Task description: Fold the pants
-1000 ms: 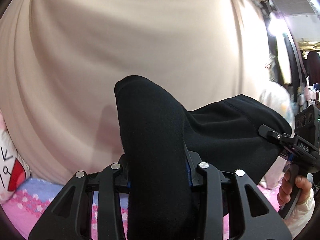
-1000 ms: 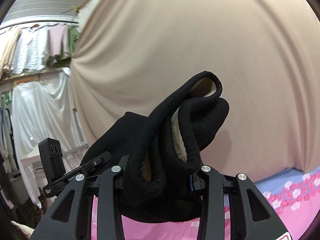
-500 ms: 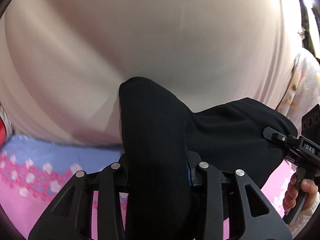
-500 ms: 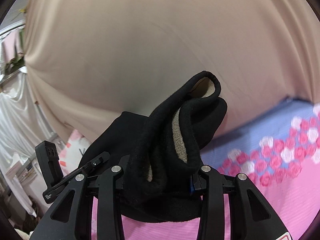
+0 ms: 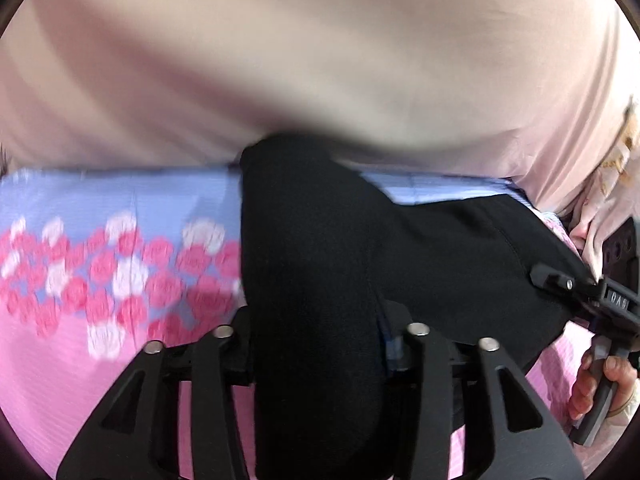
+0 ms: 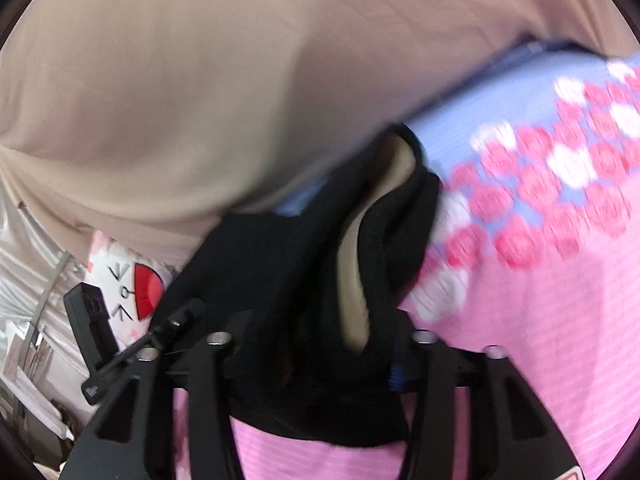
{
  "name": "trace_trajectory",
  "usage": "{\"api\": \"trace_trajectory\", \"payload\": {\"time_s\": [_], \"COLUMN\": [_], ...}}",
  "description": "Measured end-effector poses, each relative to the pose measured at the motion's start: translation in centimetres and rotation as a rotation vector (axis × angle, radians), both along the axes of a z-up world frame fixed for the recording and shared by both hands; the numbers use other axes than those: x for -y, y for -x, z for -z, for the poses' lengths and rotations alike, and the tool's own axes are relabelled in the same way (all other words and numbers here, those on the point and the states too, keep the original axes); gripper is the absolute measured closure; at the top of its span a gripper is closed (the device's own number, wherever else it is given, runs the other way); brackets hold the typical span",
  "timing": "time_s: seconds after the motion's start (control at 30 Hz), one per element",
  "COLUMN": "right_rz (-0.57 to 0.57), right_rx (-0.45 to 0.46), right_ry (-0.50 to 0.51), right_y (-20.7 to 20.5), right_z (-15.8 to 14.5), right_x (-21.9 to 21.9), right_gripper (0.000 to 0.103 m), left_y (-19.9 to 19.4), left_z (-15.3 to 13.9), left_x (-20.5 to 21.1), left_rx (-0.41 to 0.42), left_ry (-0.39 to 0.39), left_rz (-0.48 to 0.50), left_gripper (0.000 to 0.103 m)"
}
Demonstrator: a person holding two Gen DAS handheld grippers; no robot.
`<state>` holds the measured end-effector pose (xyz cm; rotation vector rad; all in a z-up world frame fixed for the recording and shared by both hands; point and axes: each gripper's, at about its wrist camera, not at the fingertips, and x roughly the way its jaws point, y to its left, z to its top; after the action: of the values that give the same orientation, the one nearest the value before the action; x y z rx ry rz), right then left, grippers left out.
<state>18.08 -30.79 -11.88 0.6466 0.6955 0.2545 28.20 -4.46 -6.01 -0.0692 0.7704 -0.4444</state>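
Observation:
The black pants (image 5: 320, 264) hang bunched between both grippers above a pink bed sheet. My left gripper (image 5: 316, 340) is shut on a thick black fold of them. My right gripper (image 6: 316, 348) is shut on the other end (image 6: 320, 280), where a beige fleece lining (image 6: 352, 280) shows inside the fold. The fabric spans to the right gripper, seen at the right edge of the left wrist view (image 5: 576, 292). The left gripper shows at the left of the right wrist view (image 6: 140, 344). Both pairs of fingertips are hidden by cloth.
The bed sheet (image 5: 80, 360) is pink, with a blue band of pink and white roses (image 6: 560, 168) at its far edge. A beige curtain (image 5: 320, 60) hangs behind the bed. A white cushion with a red mark (image 6: 136, 284) lies at the left.
Both cameras have tilted downward: the curtain has slid up in view and the flowered sheet now fills the lower half. Both grippers still hold the pants.

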Motion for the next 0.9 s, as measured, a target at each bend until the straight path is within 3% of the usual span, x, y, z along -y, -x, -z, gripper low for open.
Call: {"api": "trace_trajectory", "payload": {"time_s": [0.1,0.17,0.23,0.27,0.3,0.4,0.47,0.53,0.57,0.6,0.63,0.67,0.7,0.77,0.87,0.9], "right_rz": [0.115,0.189,0.125,0.069,0.031,-0.033,-0.040,0.010,0.050,0.045,0.041,0.051,0.052,0.047,0.072,0.057], "right_rx": [0.026,0.118,0.180,0.199,0.208,0.162,0.102,0.029,-0.004,0.004,0.016,0.011,0.014,0.007,0.014,0.052], "right_ry": [0.013,0.128,0.234,0.262,0.271,0.256,0.190,0.210,0.226,0.183,0.114,0.088,0.088,0.098,0.096,0.124], "right_y": [3.8,6.0,5.5,4.1,2.7,-2.8,-6.1,-8.5,-9.4,-9.6,-9.6,-9.5,-9.4,-9.1,-7.8,-5.8], "right_z": [-1.7,-4.8,-8.5,-10.0,-10.4,-9.2,-6.7,-4.1,-2.4,-1.5,-1.1,-0.9,-0.8,-1.0,-2.7,-3.6], "right_x": [2.1,2.1,0.2,-1.5,-2.7,-5.2,-5.2,-4.3,-3.3,-2.5,-1.5,-1.0,-0.9,-1.2,-1.5,-1.8], "right_gripper": [0.043,0.043,0.058,0.074,0.079,0.083,0.085,0.087,0.103,0.103,0.103,0.103,0.103,0.103,0.103,0.093], "left_y": [0.9,2.4,2.6,1.9,0.8,-3.3,-6.4,-9.2,-10.5,-11.6,-13.2,-14.1,-14.4,-14.4,-12.3,-10.2], "left_z": [-0.5,-3.7,-6.9,-7.8,-8.6,-8.0,-5.7,-3.0,-1.5,-0.1,2.0,2.9,2.9,2.8,0.9,-0.5], "left_x": [-2.0,-3.5,-3.1,-2.4,-1.3,2.7,4.7,5.5,5.4,5.2,4.5,3.6,2.7,2.9,3.5,3.2], "left_rx": [-0.042,0.037,0.142,0.176,0.193,0.164,0.111,0.066,0.034,-0.006,-0.116,-0.210,-0.236,-0.227,-0.134,-0.073], "left_ry": [-0.003,-0.023,-0.051,-0.056,-0.056,-0.051,-0.106,-0.170,-0.212,-0.238,-0.236,-0.164,-0.097,-0.127,-0.189,-0.200], "left_rz": [-0.039,-0.086,-0.103,-0.101,-0.110,-0.123,-0.155,-0.196,-0.232,-0.249,-0.253,-0.249,-0.263,-0.278,-0.242,-0.209], "left_gripper": [0.046,0.047,0.040,0.023,0.015,0.011,0.013,0.014,0.015,0.013,0.014,0.016,0.016,0.014,0.016,0.016]}}
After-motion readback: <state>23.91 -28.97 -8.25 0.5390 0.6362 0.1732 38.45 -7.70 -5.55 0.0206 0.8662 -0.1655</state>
